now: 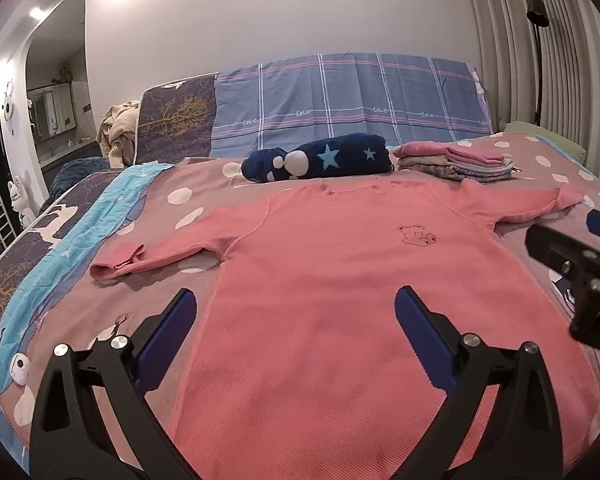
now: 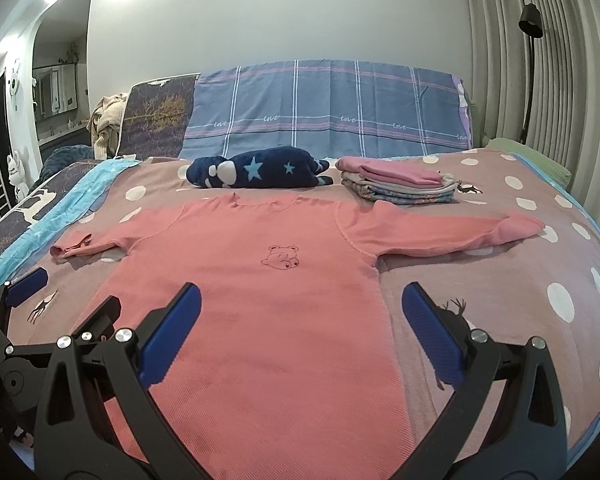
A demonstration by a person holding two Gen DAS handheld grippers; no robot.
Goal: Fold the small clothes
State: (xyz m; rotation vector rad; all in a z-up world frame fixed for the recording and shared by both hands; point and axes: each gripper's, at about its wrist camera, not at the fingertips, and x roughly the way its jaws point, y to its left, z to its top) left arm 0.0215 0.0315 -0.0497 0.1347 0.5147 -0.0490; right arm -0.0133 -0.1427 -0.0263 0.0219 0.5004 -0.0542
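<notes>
The shirt point(image 2: 260, 300) is salmon pink with a small bear outline stitched on its chest, lying on a dusty mauve bedspread point(image 2: 500, 280) dotted with white spots and dark deer. Behind it, a navy blanket point(image 2: 256, 174) carries pale blue stars. The headboard cover point(image 2: 324, 108) is blue plaid with white and pink lines.

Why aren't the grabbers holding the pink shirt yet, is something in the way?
Nothing visible blocks them. The pink shirt lies flat on the bedspread, and both the left gripper and right gripper hang open just above its lower part. The navy star bundle and folded stack sit beyond the collar.
</notes>
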